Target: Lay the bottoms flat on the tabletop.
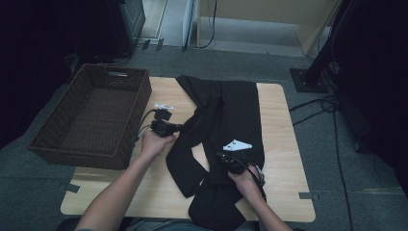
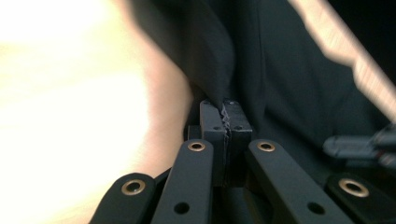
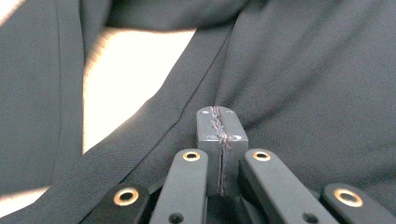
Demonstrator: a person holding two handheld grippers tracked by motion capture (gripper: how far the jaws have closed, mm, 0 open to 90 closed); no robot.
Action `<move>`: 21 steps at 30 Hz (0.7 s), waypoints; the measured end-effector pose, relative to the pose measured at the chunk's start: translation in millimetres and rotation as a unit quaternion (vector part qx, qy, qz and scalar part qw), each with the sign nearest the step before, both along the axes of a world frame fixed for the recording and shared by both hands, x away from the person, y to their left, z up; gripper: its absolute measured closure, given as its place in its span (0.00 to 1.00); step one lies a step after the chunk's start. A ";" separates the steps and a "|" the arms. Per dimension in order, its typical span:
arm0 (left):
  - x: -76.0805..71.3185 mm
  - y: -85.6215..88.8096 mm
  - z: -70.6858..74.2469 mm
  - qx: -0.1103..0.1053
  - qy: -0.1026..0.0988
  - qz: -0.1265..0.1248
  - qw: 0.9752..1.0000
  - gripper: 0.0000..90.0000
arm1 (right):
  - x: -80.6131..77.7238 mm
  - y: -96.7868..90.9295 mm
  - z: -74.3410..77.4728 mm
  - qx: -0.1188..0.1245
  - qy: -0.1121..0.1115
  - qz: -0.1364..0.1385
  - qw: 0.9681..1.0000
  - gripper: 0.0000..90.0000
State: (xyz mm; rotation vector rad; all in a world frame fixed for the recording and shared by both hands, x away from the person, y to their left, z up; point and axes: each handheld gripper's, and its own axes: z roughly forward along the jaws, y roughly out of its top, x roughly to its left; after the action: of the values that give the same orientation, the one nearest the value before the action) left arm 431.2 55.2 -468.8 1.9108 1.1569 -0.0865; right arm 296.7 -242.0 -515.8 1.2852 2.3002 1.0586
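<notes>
A black garment (image 1: pixel 231 106) lies crumpled down the middle of the wooden table (image 1: pixel 281 159). My left gripper (image 1: pixel 179 127) is at the garment's left edge, held level and pointing right. In the left gripper view its jaws (image 2: pixel 226 109) are shut with a fold of the dark cloth (image 2: pixel 289 70) pinched between the pads. My right gripper (image 1: pixel 222 156) rests on the garment's lower part near the table's front. In the right gripper view it (image 3: pixel 218 114) is shut, and creases in the cloth (image 3: pixel 303 70) run in to the pads.
A dark wicker basket (image 1: pixel 77 156) stands at the table's left side, overhanging the edge. Cables and a stand base (image 1: pixel 308 79) lie on the grey floor to the right. Bare tabletop (image 1: pixel 144 187) shows at the front left.
</notes>
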 end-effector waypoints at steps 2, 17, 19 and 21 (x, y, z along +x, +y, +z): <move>5.2 11.9 3.7 0.026 0.004 0.039 0.999 0.98 | 0.7 -1.3 0.4 -0.004 -0.001 -0.002 1.000 1.00; -5.9 16.9 -15.1 0.097 0.008 0.029 0.995 0.51 | 0.4 -4.4 0.5 -0.007 -0.002 -0.012 1.000 1.00; -7.2 18.5 -24.0 0.103 0.017 0.024 0.994 0.52 | 0.1 -4.3 0.5 -0.007 -0.001 -0.013 1.000 1.00; -10.4 17.2 -28.3 0.106 0.013 0.015 0.994 0.55 | 0.4 -4.6 0.5 -0.007 -0.001 -0.011 1.000 1.00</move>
State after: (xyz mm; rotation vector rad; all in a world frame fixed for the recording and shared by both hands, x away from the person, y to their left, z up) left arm 420.9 72.4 -497.1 2.0824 1.2530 0.0303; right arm 297.2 -246.7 -515.3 1.3011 2.2814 1.0356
